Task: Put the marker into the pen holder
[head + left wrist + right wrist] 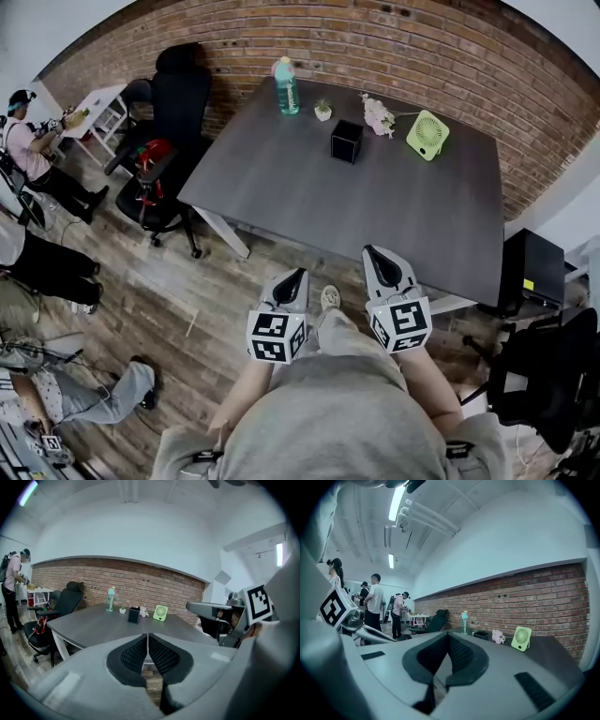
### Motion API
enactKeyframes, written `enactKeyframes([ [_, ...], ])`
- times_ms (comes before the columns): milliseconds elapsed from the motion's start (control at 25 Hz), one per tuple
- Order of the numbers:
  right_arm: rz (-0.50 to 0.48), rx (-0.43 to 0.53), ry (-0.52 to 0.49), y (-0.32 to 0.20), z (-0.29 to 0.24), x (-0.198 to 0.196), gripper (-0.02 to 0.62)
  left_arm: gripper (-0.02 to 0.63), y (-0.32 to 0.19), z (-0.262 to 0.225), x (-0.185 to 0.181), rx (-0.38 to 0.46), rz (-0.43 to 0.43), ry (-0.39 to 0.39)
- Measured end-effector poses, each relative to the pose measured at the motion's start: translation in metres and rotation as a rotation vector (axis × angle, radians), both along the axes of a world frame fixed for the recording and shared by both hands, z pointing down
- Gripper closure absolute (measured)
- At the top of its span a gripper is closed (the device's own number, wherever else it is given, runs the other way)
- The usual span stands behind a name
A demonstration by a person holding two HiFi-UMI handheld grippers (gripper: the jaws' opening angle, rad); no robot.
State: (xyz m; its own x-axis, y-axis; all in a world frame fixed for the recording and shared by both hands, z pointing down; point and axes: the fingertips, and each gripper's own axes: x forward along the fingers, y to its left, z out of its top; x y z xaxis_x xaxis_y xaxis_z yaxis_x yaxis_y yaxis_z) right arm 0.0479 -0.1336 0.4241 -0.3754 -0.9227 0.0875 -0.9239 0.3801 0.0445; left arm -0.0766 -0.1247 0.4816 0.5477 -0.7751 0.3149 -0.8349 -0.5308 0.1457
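A black square pen holder (346,141) stands toward the far side of the dark grey table (309,202); it also shows in the left gripper view (133,616) and the right gripper view (480,634). No marker shows in any view. Both grippers hang close to the person's body, short of the table's near edge and well away from the holder. My left gripper (298,274) is shut and empty, its jaws (148,637) meeting at the tip. My right gripper (372,250) is likewise shut with nothing in it (449,637).
Along the table's back stand a green bottle (286,86), a small potted plant (322,112), a pink flower bunch (379,115) and a green desk fan (427,134). Black office chairs (173,122) sit left of the table. A black box (530,267) stands at right. People stand at far left.
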Motion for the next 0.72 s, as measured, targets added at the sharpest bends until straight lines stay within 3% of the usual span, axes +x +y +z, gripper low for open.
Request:
enactKeyframes([
  [720,-0.010,0.015,-0.029,0.030,-0.004,0.004,0.594,0.583,0.028,-0.001,0.002,0.011,-0.007,-0.010],
])
